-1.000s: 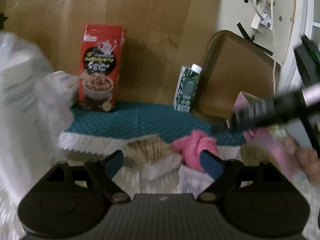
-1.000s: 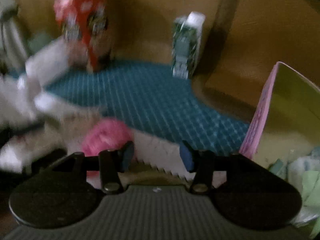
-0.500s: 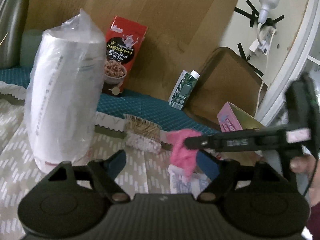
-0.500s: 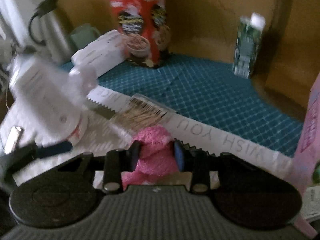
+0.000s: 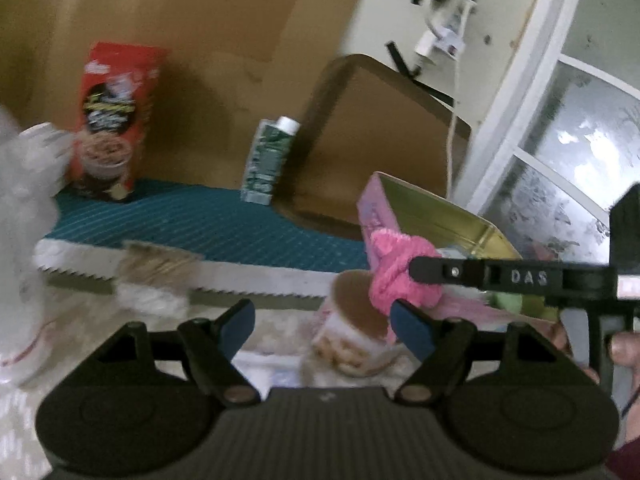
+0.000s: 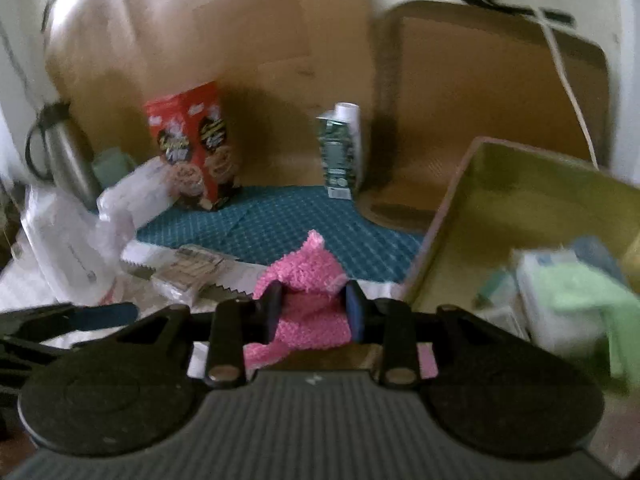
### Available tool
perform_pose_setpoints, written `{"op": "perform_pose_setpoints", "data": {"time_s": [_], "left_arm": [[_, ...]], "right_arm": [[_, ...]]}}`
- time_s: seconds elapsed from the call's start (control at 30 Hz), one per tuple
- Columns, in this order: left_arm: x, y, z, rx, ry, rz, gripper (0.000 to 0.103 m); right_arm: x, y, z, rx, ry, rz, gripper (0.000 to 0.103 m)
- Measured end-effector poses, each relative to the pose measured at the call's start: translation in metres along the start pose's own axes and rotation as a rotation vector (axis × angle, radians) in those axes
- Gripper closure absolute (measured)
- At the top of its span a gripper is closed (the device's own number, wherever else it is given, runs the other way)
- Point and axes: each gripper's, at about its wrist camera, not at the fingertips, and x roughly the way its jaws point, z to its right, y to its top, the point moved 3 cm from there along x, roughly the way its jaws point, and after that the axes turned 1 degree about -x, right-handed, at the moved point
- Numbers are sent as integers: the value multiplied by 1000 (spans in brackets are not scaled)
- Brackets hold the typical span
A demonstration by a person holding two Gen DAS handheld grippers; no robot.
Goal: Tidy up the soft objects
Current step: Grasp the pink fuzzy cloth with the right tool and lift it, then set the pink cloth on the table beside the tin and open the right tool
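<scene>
Right gripper (image 6: 313,312): jaws clamped on pink knitted cloth (image 6: 308,300), cloth bunched between pads, tip poking forward. Left gripper (image 5: 323,325): jaws apart, nothing between; cloth ahead-right of them.

Pink cloth (image 6: 306,308) now off the table, in right gripper (image 6: 314,312) jaws.

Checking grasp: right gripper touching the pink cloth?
Touching. The right wrist view shows the right gripper with both pads pressed into the pink cloth, bunched between them.

I see the cereal box (image 6: 192,148) left of the carton (image 6: 340,152), the open tin (image 6: 520,216) at right, before the leaning tray (image 6: 492,92).
</scene>
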Motion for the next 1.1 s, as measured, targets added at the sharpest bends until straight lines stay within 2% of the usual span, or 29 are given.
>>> {"op": "perform_pose_setpoints", "data": {"time_s": [0.2, 0.4, 0.57, 0.67, 0.73, 0.8, 0.87, 0.9, 1.0, 1.1], "left_arm": [[24, 4, 40, 61, -74, -54, 28], [49, -22, 95, 241, -128, -120, 53], [69, -54, 128, 356, -144, -192, 68], [76, -68, 135, 371, -141, -208, 67], [76, -70, 136, 365, -154, -214, 60], [76, -71, 136, 366, -136, -221, 60], [78, -72, 136, 365, -121, -221, 57], [78, -71, 135, 357, -116, -222, 56], [78, -68, 134, 343, -101, -222, 55], [81, -68, 136, 354, -84, -224, 47]], "right_arm": [[-24, -22, 19, 119, 59, 54, 67], [-53, -53, 55, 271, 92, 108, 68], [-61, -96, 91, 421, 108, 98, 68], [-60, -123, 100, 471, 116, 60, 68], [-67, -135, 103, 497, 129, 98, 65], [-75, -142, 104, 505, 134, 132, 64], [-86, -147, 103, 484, 138, 194, 42], [-93, -148, 104, 465, 141, 218, 35], [-107, -151, 96, 343, 90, 257, 35], [-109, -156, 82, 195, 25, 245, 35]]}}
